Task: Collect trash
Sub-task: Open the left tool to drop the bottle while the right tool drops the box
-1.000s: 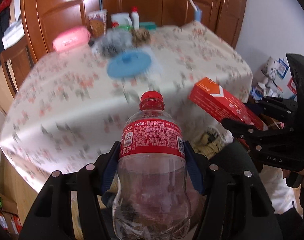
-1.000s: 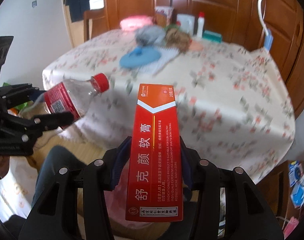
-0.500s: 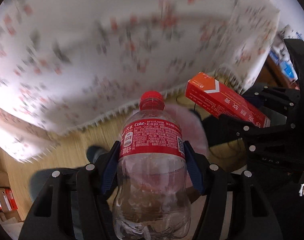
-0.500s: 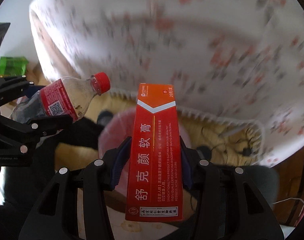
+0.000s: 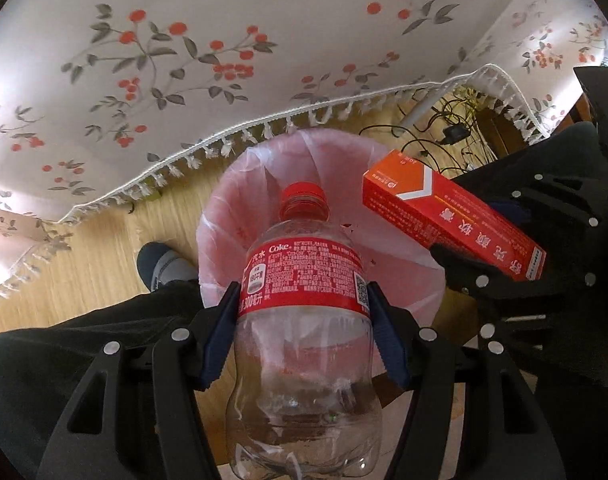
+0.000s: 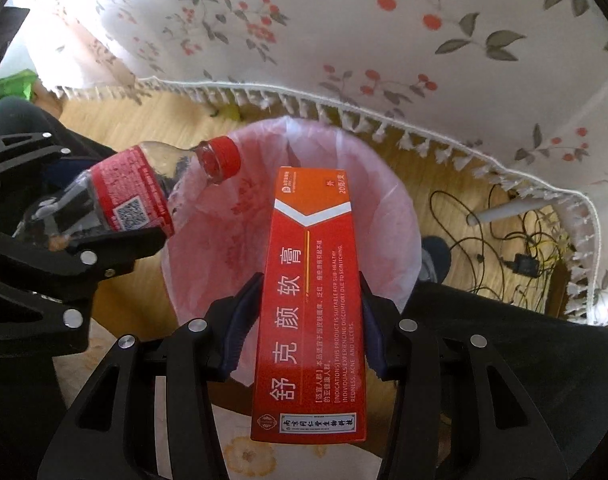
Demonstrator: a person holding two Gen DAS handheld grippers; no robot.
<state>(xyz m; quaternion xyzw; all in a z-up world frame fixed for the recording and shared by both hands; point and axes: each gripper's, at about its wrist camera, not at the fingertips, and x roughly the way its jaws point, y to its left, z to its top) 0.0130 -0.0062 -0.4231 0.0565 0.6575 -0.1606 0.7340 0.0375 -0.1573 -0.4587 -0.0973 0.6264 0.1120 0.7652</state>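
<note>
My left gripper [image 5: 304, 320] is shut on an empty clear Coke bottle [image 5: 304, 280] with a red label and red cap. It holds the bottle over a bin lined with a pink bag [image 5: 240, 200]. My right gripper [image 6: 309, 312] is shut on a long red ointment box [image 6: 309, 300] and holds it over the same bin [image 6: 387, 208]. The box also shows in the left wrist view [image 5: 447, 216], and the bottle in the right wrist view [image 6: 144, 196]. Both items hang above the bin's opening, side by side and apart.
The floral tablecloth [image 5: 184, 60] with a fringed hem hangs just behind the bin. The floor is wood [image 5: 104, 232]. The person's dark legs and a foot [image 5: 164, 268] flank the bin. Cables [image 6: 503, 240] lie on the floor under the table.
Both grippers have tipped down from facing the tabletop to facing the floor. The bottle and the box now hang over the pink bin. Both grips are unchanged.
</note>
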